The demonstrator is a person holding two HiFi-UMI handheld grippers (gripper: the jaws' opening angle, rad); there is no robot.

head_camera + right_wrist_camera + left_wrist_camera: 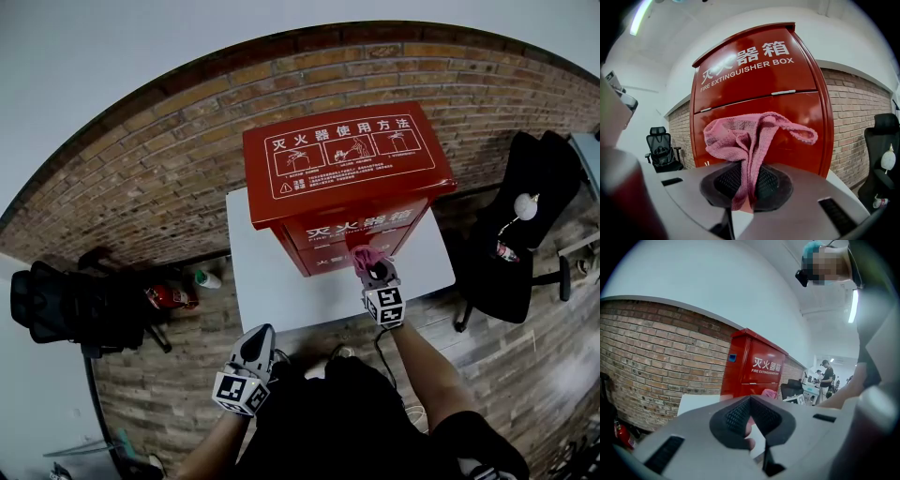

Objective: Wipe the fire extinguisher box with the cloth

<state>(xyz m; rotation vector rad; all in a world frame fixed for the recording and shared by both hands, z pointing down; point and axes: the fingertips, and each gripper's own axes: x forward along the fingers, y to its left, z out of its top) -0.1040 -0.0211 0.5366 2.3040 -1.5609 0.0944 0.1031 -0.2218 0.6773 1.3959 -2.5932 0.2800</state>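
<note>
**brickdust:** Head view first. Where's the rag?

**mop_guy:** The right tongs have the pink knitted cloth poking out past their tips. It's right up at the lower front of the tall red metal fire extinguisher box. That box stands just ahead of them on a white rectangular tabletop. The left tongs hang low by the person's body, near the table's front edge and well apart from the box.

**brickdust:** And the left gripper view?

**mop_guy:** Pads pressed together at the tips, nothing caught between them. The box is ahead of those tongs and a touch right, with a brown brick wall running off to their left.

**brickdust:** Right gripper view?

**mop_guy:** Jaws clamped on the cloth. One strip hangs down through the pads and the rest bunches up beyond the tips, in front of the box's lower door. Can't tell if it actually touches the red panel. There's a black office chair way off to the left of the tongs.
</note>
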